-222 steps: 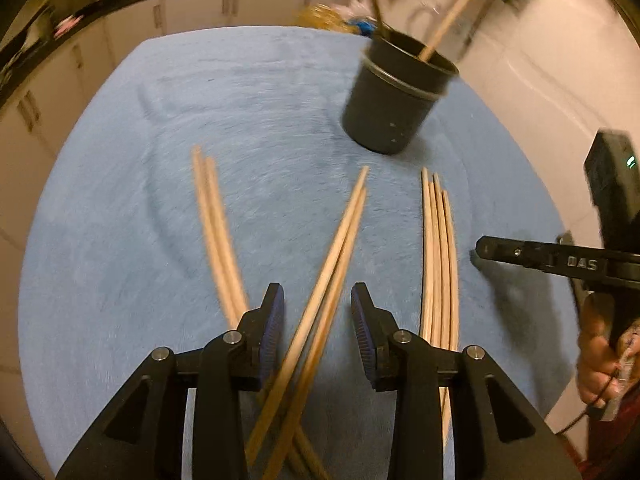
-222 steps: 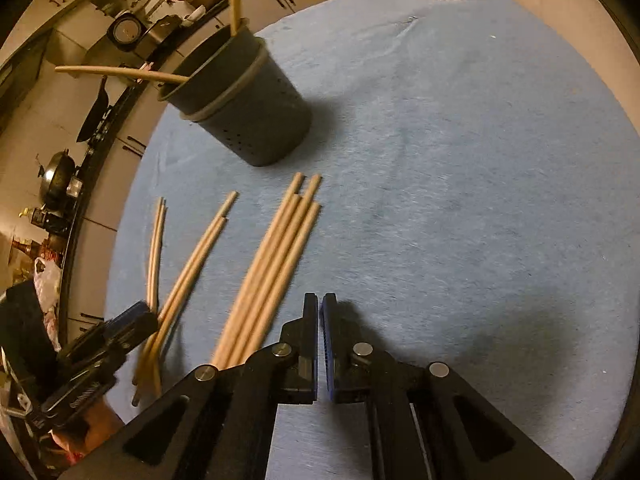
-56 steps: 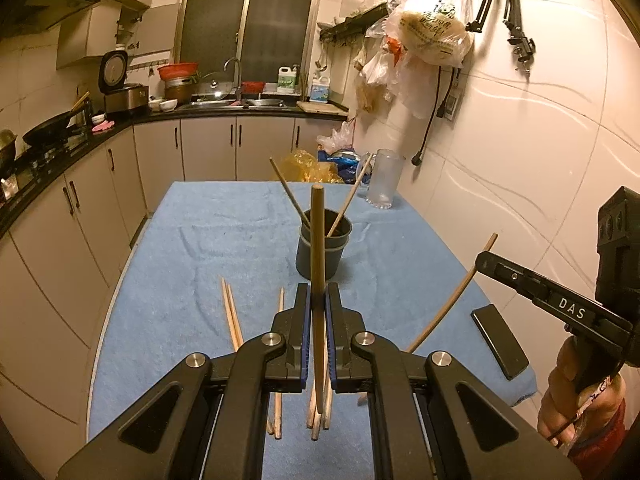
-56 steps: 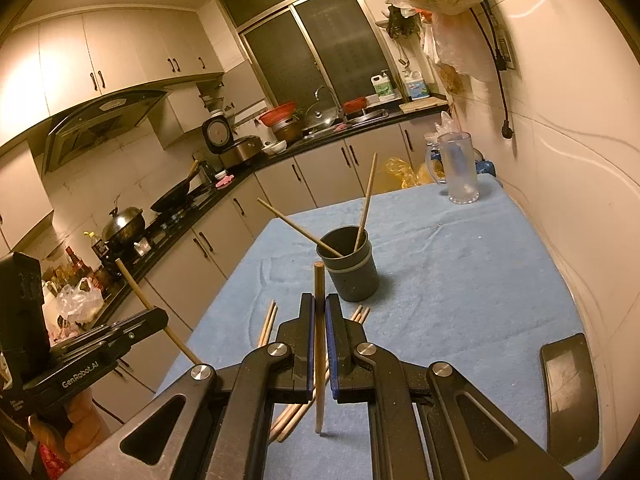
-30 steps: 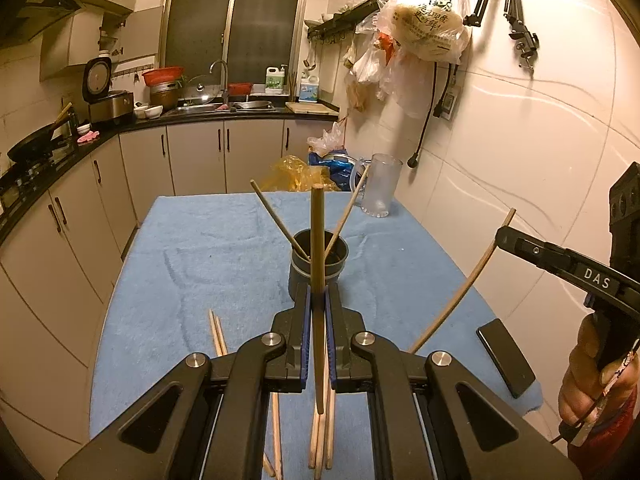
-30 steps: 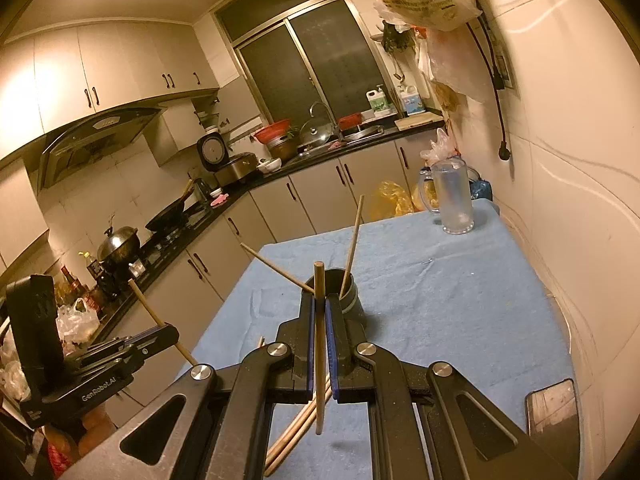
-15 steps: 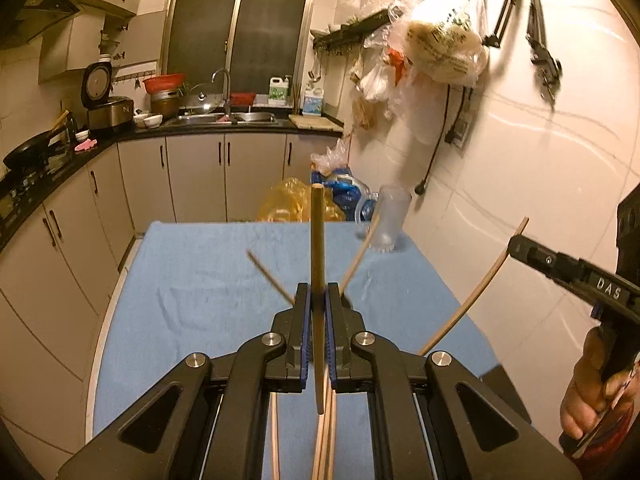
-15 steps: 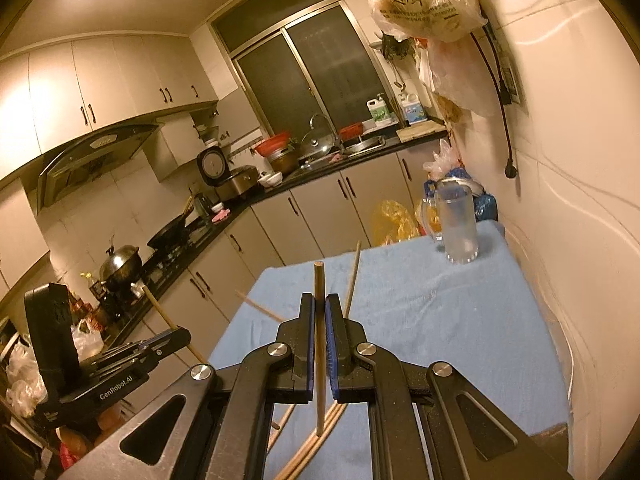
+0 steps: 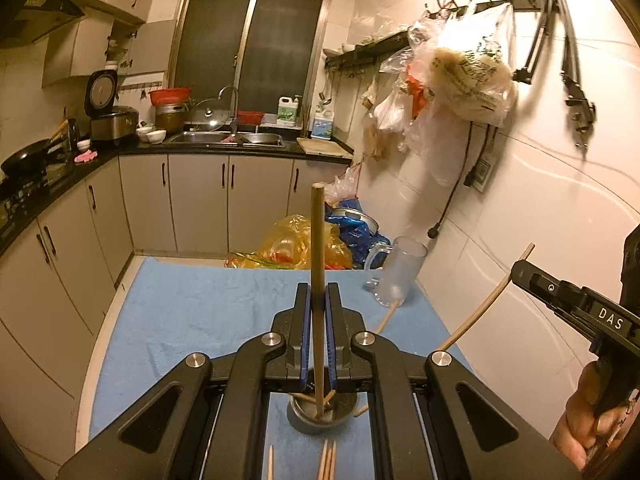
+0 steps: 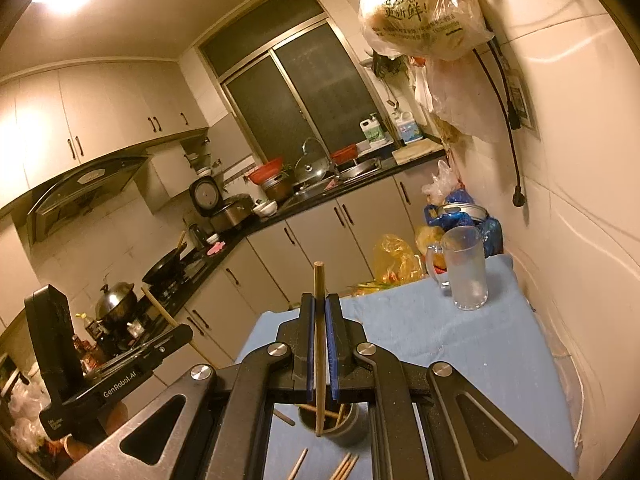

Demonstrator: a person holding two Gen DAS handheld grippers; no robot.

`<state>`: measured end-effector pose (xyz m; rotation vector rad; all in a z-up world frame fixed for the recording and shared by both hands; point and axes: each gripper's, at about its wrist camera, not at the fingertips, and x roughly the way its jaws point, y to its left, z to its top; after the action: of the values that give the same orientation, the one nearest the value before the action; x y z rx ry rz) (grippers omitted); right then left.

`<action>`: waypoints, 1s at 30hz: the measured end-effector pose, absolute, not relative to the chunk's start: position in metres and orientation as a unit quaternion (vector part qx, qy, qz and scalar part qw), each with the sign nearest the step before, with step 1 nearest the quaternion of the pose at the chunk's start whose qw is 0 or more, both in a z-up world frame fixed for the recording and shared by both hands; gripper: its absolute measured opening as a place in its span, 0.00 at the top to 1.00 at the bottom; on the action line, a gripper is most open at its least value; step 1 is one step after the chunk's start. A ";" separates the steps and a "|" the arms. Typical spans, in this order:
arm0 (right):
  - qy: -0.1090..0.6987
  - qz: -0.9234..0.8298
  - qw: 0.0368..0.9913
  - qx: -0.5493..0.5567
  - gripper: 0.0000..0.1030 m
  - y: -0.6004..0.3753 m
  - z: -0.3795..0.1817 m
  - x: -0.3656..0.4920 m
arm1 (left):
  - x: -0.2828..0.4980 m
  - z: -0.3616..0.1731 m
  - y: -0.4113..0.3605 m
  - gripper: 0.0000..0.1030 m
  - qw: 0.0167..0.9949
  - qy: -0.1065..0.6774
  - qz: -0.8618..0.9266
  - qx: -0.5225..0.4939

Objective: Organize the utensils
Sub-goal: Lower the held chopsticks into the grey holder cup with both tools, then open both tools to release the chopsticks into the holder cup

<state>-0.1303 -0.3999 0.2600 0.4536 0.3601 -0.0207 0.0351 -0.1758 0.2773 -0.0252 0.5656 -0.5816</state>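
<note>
My left gripper [image 9: 317, 300] is shut on a wooden chopstick [image 9: 317, 248] held upright, its lower tip inside the dark grey holder cup [image 9: 322, 420] below. My right gripper [image 10: 319, 312] is shut on another wooden chopstick [image 10: 319, 284], also upright, its lower tip at the mouth of the same cup [image 10: 334, 426]. The cup holds other chopsticks that lean out. Loose chopsticks [image 9: 328, 458] lie on the blue cloth in front of the cup, and show in the right wrist view [image 10: 344, 466] too. The right gripper and its chopstick show at the right of the left wrist view [image 9: 516, 270].
A blue cloth [image 9: 192, 300] covers the table. A frosted glass mug [image 9: 396, 276] stands at its far right corner, near the tiled wall. Kitchen cabinets and a counter lie beyond and to the left. Plastic bags hang on the wall above.
Both grippers have moved forward over the cup with their chopsticks; the cup has slid from ahead of the fingers to beneath them, and the chopstick tips now reach its mouth.
</note>
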 end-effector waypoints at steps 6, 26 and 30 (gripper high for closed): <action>0.198 -0.018 0.955 0.220 0.94 -0.401 0.240 -0.104 | 0.057 0.246 -0.180 0.94 0.910 0.303 -0.281 -0.032; 0.285 -0.020 0.931 0.227 0.93 -0.394 0.163 -0.059 | 0.074 0.183 -0.184 0.94 0.901 0.340 -0.268 -0.018; 0.284 -0.017 0.932 0.225 0.92 -0.395 0.164 -0.063 | 0.073 0.186 -0.184 0.82 0.903 0.334 -0.268 -0.019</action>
<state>-0.0627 -0.3954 0.1644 0.4601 0.5819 -0.0353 0.0730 -0.1839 0.1855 -0.0402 0.6910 -0.5540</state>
